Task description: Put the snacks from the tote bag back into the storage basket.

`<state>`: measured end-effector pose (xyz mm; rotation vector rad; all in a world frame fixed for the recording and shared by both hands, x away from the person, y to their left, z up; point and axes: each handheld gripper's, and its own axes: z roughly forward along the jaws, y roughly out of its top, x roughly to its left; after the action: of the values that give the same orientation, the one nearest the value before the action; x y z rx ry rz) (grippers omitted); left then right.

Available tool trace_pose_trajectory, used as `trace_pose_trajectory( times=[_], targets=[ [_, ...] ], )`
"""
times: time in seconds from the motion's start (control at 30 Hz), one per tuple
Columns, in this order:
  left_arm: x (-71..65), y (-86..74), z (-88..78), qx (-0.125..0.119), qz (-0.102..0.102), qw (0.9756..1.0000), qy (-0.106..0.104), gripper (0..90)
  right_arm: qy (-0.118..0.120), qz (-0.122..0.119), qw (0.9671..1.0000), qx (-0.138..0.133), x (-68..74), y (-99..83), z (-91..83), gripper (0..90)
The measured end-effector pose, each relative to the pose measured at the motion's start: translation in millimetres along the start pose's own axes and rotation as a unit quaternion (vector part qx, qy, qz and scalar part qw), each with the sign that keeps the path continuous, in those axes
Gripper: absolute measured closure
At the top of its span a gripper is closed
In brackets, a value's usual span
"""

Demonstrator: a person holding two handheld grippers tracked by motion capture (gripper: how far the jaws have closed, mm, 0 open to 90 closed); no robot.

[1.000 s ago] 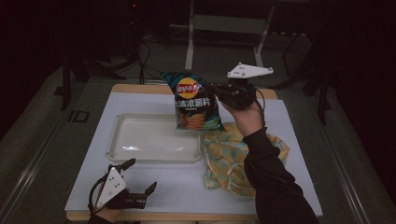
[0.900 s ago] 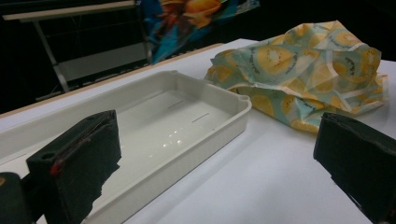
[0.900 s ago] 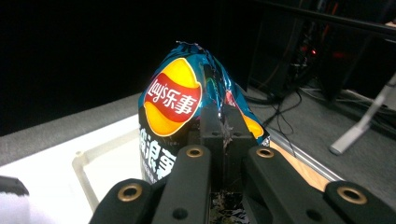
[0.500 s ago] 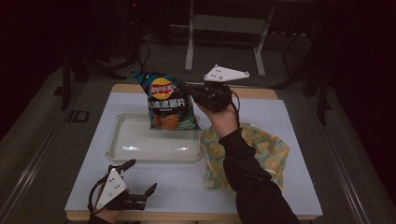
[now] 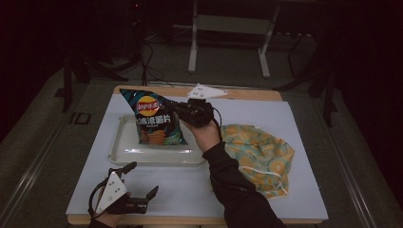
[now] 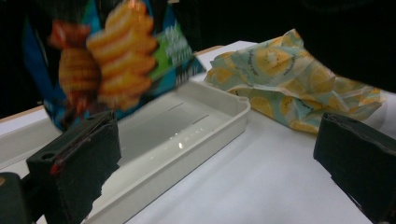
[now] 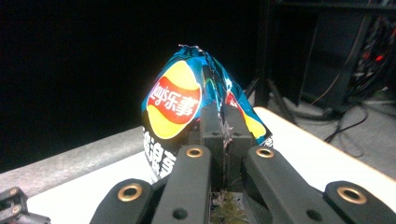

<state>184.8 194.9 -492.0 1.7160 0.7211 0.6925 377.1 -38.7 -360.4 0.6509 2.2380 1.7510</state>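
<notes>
- Left gripper (image 5: 142, 183) rests near the table's front edge, jaws spread wide with nothing between them.
- Shallow white plastic tray (image 5: 124, 151) sits mid-table.
- Right gripper (image 5: 172, 107) pinches the blue foil chip bag (image 5: 153, 124) by its top edge, dangling it over the tray (thin grip, honestly). Slick foil could slip out, or the puffy bag could topple over the rim.
- Yellow lemon-print cloth bag (image 5: 259, 154) lies beside the tray.

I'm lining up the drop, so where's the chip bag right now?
In the high view, the chip bag hangs over the white tray, pinched by the right gripper, left of the cloth.
</notes>
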Motion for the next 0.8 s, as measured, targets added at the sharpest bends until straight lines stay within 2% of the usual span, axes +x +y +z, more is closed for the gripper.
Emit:
trace_pose_trajectory(
  times=[0.23,0.37,0.43,0.57,0.8],
  targets=[
    [-0.2,0.1,-0.3,-0.002,-0.001,1.0,0.0,1.1,0.008,0.01,0.9997,0.022,-0.6,-21.9,11.1,90.0],
    [-0.1,0.1,0.0,0.0,0.001,1.0,0.0,1.2,0.002,0.019,0.9989,0.042,-7.0,-37.7,15.8,90.0],
    [0.0,0.1,-0.1,0.0,0.002,1.0,0.0,1.1,0.007,0.027,0.9988,0.041,-10.9,-41.8,15.0,90.0],
    [-0.2,0.1,0.0,0.0,0.002,1.0,-0.001,1.2,-0.002,0.018,0.9981,0.059,-14.0,-48.4,15.3,90.0],
    [-0.3,0.1,0.1,-0.001,0.001,1.0,0.0,1.1,-0.028,0.025,0.9953,0.089,-21.5,-61.7,18.4,90.0]
  ],
)
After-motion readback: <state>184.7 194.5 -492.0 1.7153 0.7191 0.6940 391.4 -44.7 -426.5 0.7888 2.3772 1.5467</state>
